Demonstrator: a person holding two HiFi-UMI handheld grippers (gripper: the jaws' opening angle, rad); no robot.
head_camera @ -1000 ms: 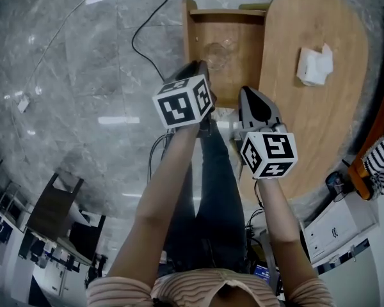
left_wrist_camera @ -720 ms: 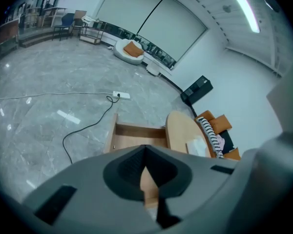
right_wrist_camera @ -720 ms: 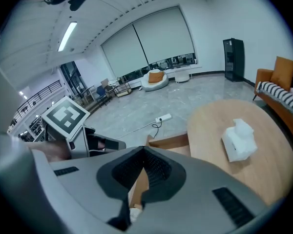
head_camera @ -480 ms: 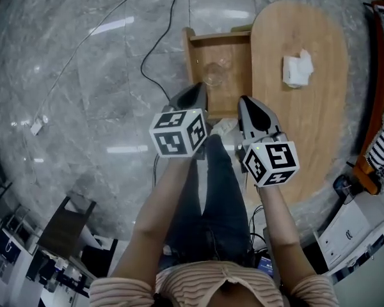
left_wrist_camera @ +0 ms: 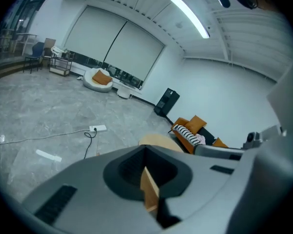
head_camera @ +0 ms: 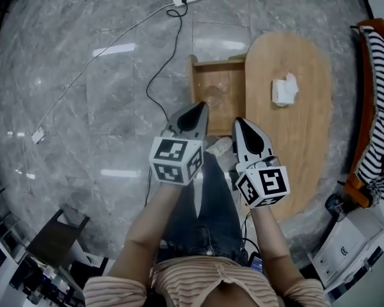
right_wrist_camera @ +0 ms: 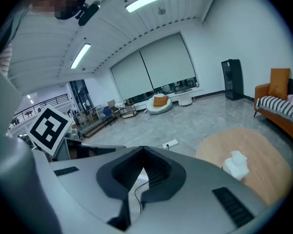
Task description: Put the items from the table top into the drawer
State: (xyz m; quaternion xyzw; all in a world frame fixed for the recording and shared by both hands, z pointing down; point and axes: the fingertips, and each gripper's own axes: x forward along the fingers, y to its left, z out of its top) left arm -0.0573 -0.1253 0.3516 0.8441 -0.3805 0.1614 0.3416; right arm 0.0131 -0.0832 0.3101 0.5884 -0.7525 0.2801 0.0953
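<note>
Drawer (head_camera: 219,63) stands pulled open from the left side of an oval wooden table (head_camera: 301,139), seen from above on a grey marble floor. Inside it lies what looks like a clear glass item (head_camera: 212,95), so that part of the job appears done. One white crumpled wad (head_camera: 285,89), perhaps tissue or cloth, sits alone on the table top, well apart from the drawer. By the look of it, this is the one item left to put away, and the drawer is not yet pushed shut.

A person holds both grippers side by side above their legs, near the drawer's front edge. The left gripper (head_camera: 197,112) has its jaws pressed together on nothing; only a sliver of the wooden drawer shows past them. The right gripper (head_camera: 243,128) is likewise clenched and empty, with floor and a cable showing through the thin slit. Neither touches the drawer, the table or the wad.
</note>
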